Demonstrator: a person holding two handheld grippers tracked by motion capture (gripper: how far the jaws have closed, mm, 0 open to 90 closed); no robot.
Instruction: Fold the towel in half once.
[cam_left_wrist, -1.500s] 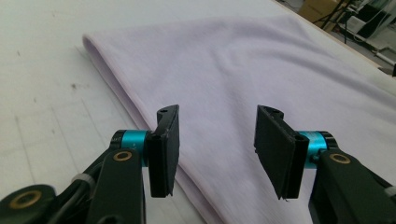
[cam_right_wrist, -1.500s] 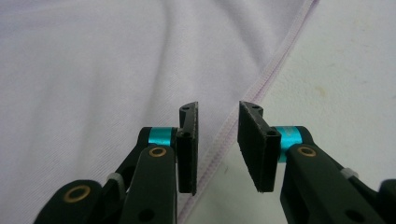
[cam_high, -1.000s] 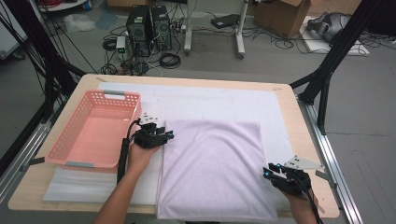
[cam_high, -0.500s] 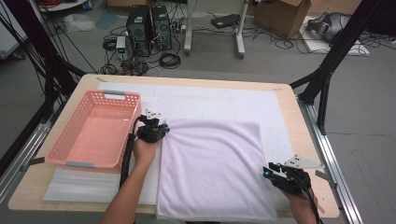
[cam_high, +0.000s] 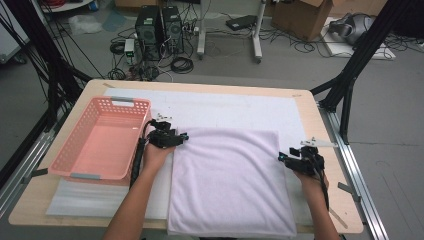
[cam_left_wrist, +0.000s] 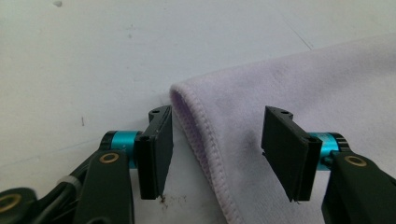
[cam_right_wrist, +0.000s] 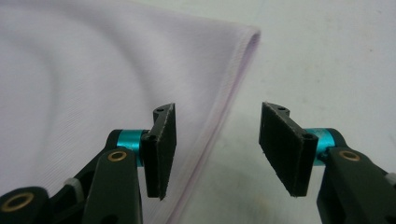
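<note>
Both jaws have just been opening, so with your left hand-held gripper (cam_high: 184, 136) and right hand-held gripper (cam_high: 281, 157) spread astride the towel (cam_high: 232, 180) at centre frame, pinch both hems together, evenly.

Even, bright overhead light with soft, faint shadows and no glare. The high view is slightly grainy; the worktop (cam_high: 300, 107) edges bow toward 3 and 9 o'clock.
</note>
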